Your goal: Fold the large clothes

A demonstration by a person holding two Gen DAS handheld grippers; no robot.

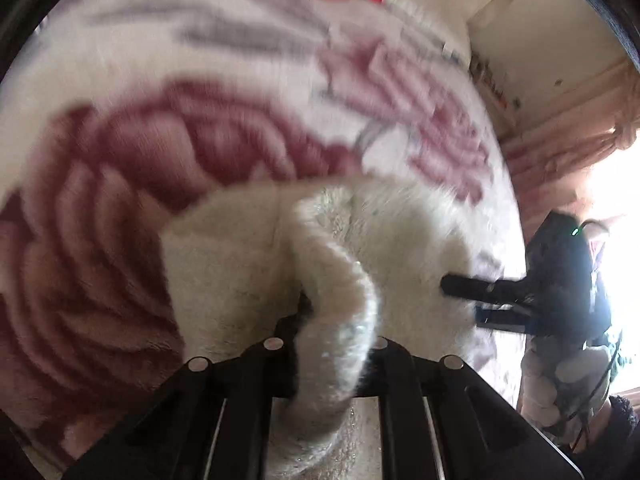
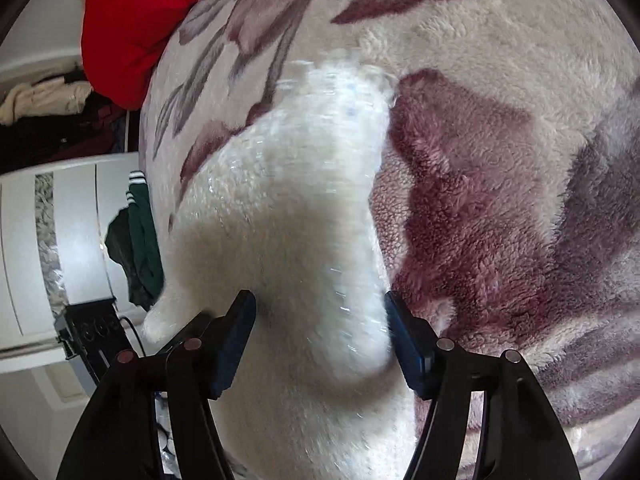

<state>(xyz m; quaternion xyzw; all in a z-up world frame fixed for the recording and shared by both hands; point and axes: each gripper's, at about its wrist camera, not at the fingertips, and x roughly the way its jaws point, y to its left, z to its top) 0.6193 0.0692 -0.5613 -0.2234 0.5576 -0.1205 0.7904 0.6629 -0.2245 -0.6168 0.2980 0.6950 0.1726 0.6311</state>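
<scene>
The white fleece garment is still unfolded on the flowered blanket — a fold of it pinched in the closed left gripper, while the right gripper is held open astride it.

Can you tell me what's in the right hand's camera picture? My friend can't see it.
The right gripper is open around a fluffy white sweater, one finger on each side. The sweater lies on a fuzzy cream blanket with big dark pink flowers. Something red sits at the top left.
</scene>
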